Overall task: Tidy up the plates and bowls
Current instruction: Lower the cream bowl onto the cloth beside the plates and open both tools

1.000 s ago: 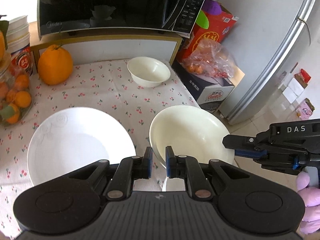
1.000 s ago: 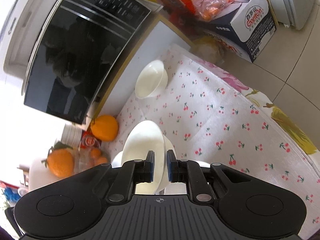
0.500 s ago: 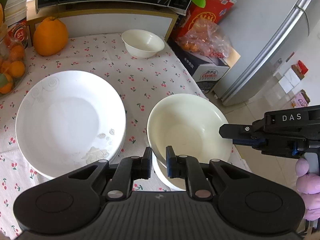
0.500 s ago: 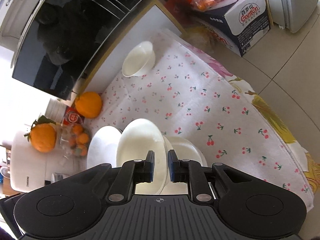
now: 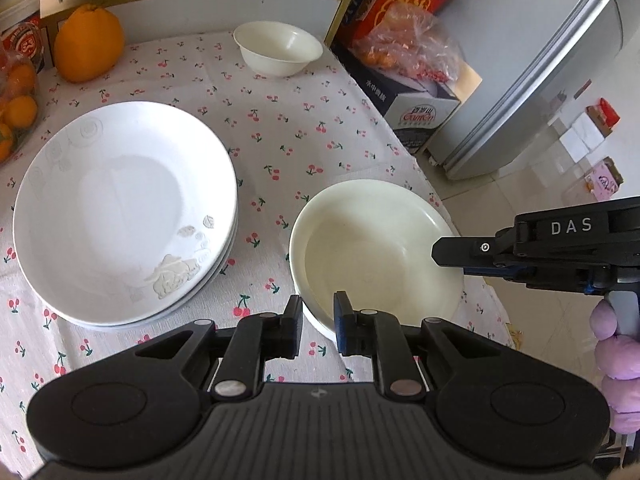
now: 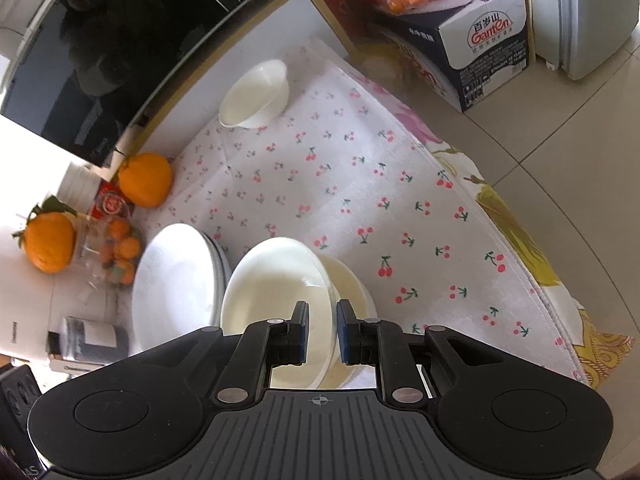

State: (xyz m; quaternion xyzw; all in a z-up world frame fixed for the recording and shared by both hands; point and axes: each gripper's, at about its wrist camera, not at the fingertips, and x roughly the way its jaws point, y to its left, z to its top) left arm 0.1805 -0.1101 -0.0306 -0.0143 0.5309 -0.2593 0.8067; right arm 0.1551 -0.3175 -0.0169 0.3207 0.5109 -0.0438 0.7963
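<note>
Both grippers tilt steeply down. Left gripper [image 5: 317,318] and right gripper [image 6: 319,330] each pinch the cream ceramic bowl's [image 5: 374,252] rim beside stacked white plates [image 5: 124,208]; cherry-print cloth [image 5: 296,132] beyond lies bare.

**Illumination and Image Quality**

Both views are brightly daylit. The left edges overexpose to white. Shadows on the tablecloth [image 5: 288,128] are soft. The microwave door [image 6: 100,60] shows dark reflections. Fisheye distortion curves the refrigerator [image 5: 560,72] and floor tiles [image 6: 560,160]; corners vignette black. The right wrist view is slightly motion-blurred.
</note>
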